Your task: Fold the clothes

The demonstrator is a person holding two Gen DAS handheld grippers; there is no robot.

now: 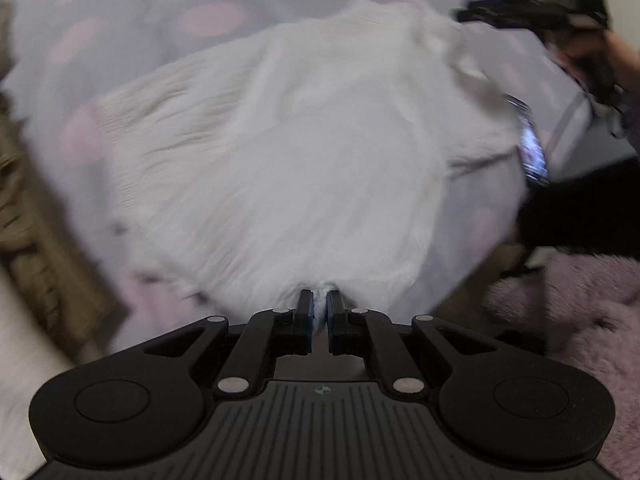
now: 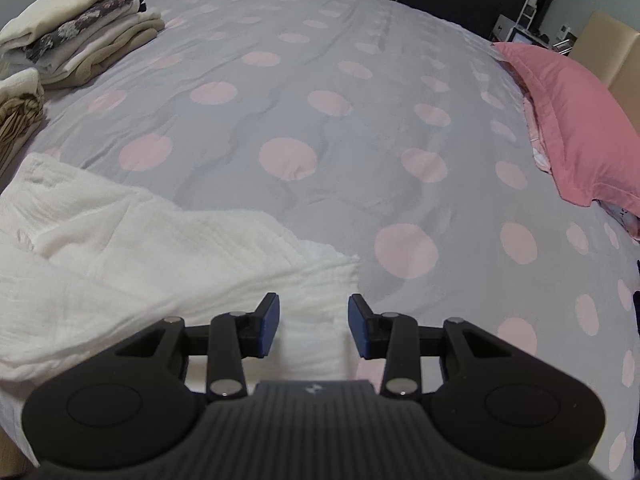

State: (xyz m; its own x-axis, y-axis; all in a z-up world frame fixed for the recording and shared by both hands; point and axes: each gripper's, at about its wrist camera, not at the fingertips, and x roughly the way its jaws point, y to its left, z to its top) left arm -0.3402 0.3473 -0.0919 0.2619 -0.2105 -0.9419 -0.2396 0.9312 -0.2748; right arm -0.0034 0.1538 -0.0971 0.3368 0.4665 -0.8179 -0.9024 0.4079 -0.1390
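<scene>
A white crinkled garment [image 1: 280,152] lies spread on the grey bed cover with pink dots [image 1: 120,20]. My left gripper [image 1: 319,300] is shut on the garment's near edge; the view is motion-blurred. In the right wrist view the same garment [image 2: 140,240] lies at the lower left of the bed cover [image 2: 320,100]. My right gripper [image 2: 314,308] is open and empty, its blue pads just above the garment's right corner. The right gripper and the hand holding it also show at the top right of the left wrist view [image 1: 560,4].
A stack of folded clothes [image 2: 84,28] sits at the bed's far left, with a second small pile [image 2: 20,108] beside it. A pink pillow [image 2: 576,120] lies at the right. A fluffy pink rug [image 1: 580,320] lies on the floor. Dark furniture stands behind the bed.
</scene>
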